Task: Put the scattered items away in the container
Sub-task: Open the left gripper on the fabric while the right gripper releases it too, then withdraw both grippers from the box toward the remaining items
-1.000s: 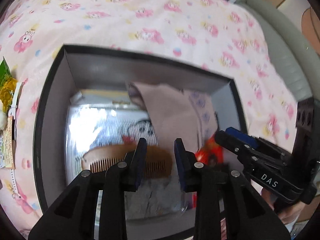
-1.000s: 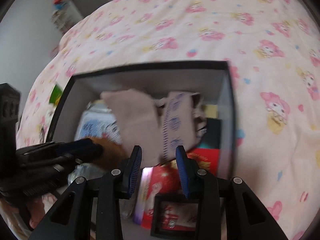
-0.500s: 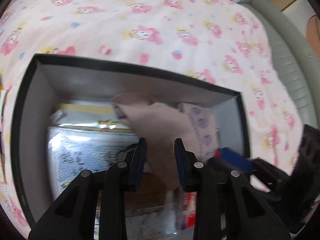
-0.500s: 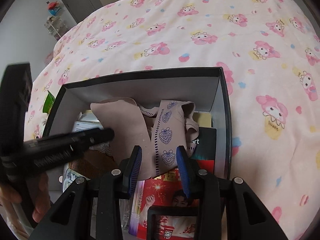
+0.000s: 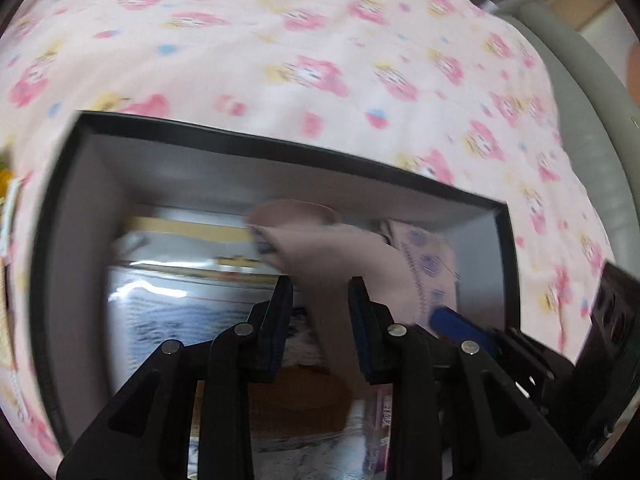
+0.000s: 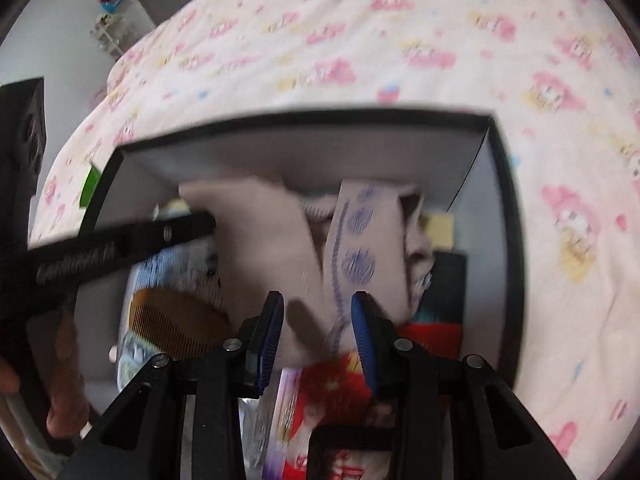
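Observation:
A black-rimmed box [image 5: 280, 148] with grey walls sits on the bed and holds the items. My left gripper [image 5: 320, 312] hangs open over a beige cloth [image 5: 332, 248], with nothing pinched. A shell-patterned cloth [image 5: 424, 252] lies beside it and a brown comb [image 5: 300, 396] lies under the fingers. My right gripper [image 6: 318, 320] is open above the same beige cloth [image 6: 260, 232] and patterned cloth [image 6: 360, 240]. In the right wrist view the left gripper's fingertips [image 6: 200, 224] reach the beige cloth's left edge, above the comb [image 6: 180, 320].
The box [image 6: 300, 120] also holds a shiny foil packet [image 5: 180, 304], a red package [image 6: 332, 380] and a dark item [image 6: 444, 280]. A pink patterned bedspread [image 5: 320, 40] surrounds it. A green packet [image 6: 90, 184] lies outside the left wall. A grey padded edge [image 5: 580, 80] runs at the right.
Both grippers have sunk and moved forward over the box. The left one has passed from above the comb to above the beige cloth. Jaw gaps look the same.

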The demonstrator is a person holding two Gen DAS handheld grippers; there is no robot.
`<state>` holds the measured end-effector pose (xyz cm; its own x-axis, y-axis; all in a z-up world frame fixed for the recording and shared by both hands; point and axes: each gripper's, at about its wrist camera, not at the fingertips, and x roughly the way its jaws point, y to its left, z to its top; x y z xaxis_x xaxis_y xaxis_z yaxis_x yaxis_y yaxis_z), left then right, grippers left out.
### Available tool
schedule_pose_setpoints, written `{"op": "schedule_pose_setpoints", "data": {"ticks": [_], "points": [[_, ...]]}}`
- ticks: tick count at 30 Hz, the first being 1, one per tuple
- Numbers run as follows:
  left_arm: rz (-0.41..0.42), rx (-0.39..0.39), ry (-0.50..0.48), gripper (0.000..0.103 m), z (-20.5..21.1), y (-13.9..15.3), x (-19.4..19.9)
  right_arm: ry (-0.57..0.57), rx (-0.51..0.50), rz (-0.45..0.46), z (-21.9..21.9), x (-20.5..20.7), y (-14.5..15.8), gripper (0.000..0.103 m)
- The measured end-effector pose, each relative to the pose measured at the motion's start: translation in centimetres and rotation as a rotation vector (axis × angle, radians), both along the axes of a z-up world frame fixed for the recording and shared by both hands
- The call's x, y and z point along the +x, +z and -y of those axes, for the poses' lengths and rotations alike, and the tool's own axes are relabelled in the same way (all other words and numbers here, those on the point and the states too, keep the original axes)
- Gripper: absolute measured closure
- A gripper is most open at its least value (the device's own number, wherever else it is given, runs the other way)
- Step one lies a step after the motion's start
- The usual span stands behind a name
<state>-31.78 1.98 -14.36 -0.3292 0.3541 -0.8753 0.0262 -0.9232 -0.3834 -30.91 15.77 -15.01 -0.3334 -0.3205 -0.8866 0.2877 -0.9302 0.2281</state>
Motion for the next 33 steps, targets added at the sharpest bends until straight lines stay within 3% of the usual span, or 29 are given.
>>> {"op": "schedule_pose_setpoints", "data": {"ticks": [4,10,18,24,33], "points": [[0.04,-0.048,0.005,0.075,-0.9,-1.2,-0.5,0.005,-0.032,0.073,-0.3,-0.4,-1.2,0.072],[-0.041,-0.037,-0.002,0.075,-1.5,2.3,2.7,-0.039,-0.052,0.077,-1.1,-0.1,-0.2,0.072],[-0.158,-0.036,-0.058,0.074,-1.7,7.3,9.7,-0.041,-0.056,-0.052,-2.2,4.1,4.3,0.072],[-0.219,-0.049,-0.104,0.074,-1.6,10.5,14.9,-0.069,-0.102,-0.139,-2.3,9.8,7.6,0.071],[-0.281,-0.01,-0.126,0.074,0.3,13.6,21.9,-0.068,-0.022,-0.273,-1.0,17.2,11.8,0.069]]}}
